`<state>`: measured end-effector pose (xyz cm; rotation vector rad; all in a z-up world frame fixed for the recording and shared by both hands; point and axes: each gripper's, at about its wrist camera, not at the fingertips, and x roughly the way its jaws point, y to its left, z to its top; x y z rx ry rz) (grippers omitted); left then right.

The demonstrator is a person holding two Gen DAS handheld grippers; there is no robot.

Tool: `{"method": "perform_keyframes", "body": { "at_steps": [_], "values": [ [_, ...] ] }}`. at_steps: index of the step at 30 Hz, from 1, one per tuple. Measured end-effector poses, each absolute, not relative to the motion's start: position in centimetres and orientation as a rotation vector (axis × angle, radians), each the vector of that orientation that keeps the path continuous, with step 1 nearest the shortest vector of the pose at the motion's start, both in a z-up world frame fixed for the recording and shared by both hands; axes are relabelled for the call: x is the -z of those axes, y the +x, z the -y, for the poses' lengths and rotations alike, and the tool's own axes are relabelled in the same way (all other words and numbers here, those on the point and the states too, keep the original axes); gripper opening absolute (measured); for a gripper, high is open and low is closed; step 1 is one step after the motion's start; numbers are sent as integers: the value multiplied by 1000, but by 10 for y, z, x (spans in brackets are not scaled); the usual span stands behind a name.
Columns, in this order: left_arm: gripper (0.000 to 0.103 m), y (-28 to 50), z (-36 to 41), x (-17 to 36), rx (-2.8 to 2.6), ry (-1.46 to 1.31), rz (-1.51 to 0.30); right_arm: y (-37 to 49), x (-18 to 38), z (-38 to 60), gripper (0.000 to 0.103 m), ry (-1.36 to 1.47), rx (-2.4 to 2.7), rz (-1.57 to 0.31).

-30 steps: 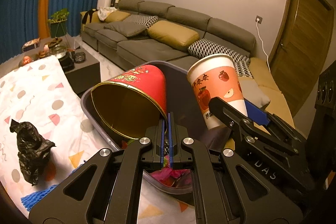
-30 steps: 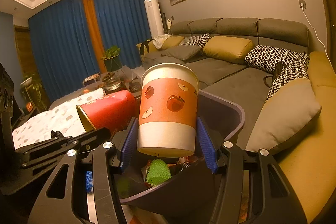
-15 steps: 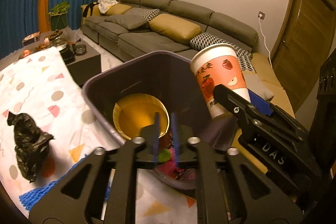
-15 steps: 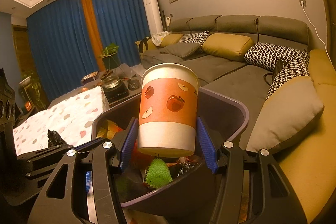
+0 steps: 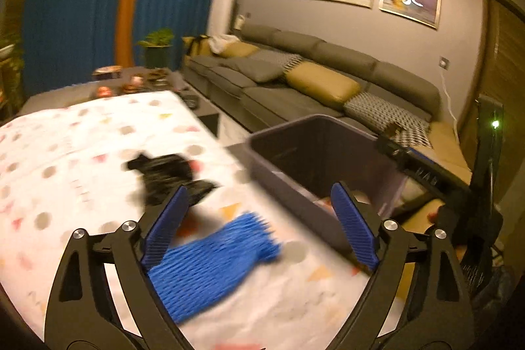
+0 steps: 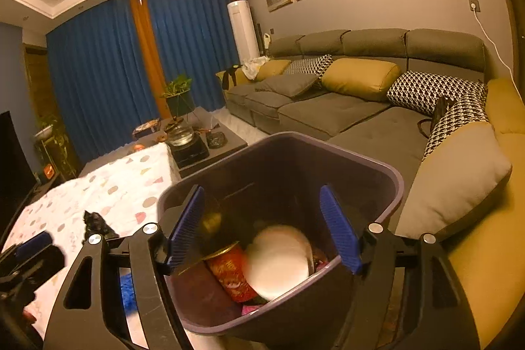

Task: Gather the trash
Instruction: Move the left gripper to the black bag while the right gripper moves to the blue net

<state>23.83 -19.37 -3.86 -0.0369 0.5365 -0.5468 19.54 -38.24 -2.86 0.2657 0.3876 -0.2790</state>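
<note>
On the left, the worktop [image 5: 82,133] carried a white cloth with coloured shapes, and on it lay a crumpled black bag [image 5: 164,176], blurred, with a blue foam net [image 5: 213,261] just nearer and to its right. The left tongs [image 5: 259,225] hung over the cloth with their jaws spread wide, having just been opening, and nothing was pressed between the blue pads; the net lay below the gap and the bag showed beyond the left finger. To the right of the worktop's edge stood the dark bin [image 5: 315,153], and past its far-right rim the black body of the right tongs showed in the left wrist view. In the right wrist view the bag [image 6: 96,223] sat on the cloth at the left, and a bit of the net [image 6: 128,291] showed low beside the left finger. The right tongs [image 6: 262,225] were poised over the bin [image 6: 387,182] with jaws apart, having just been opening, and gripped nothing. Below them, inside the bin, a red cup [image 6: 229,271] lay on its side, and a paper cup [image 6: 282,261], blurred, showed its white base just right of it, touching or nearly so. A grey sofa [image 6: 344,110] with cushions ran along the far right wall.
</note>
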Motion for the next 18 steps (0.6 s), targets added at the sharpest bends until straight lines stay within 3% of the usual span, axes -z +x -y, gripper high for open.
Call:
{"method": "perform_keyframes", "body": {
  "at_steps": [5,18],
  "values": [
    [90,227,160,52,459,-27,-574,180,25,350,77,209,250,-385],
    [90,226,120,68,390,-72,-623,167,38,290,78,137,172,-438]
  ]
}}
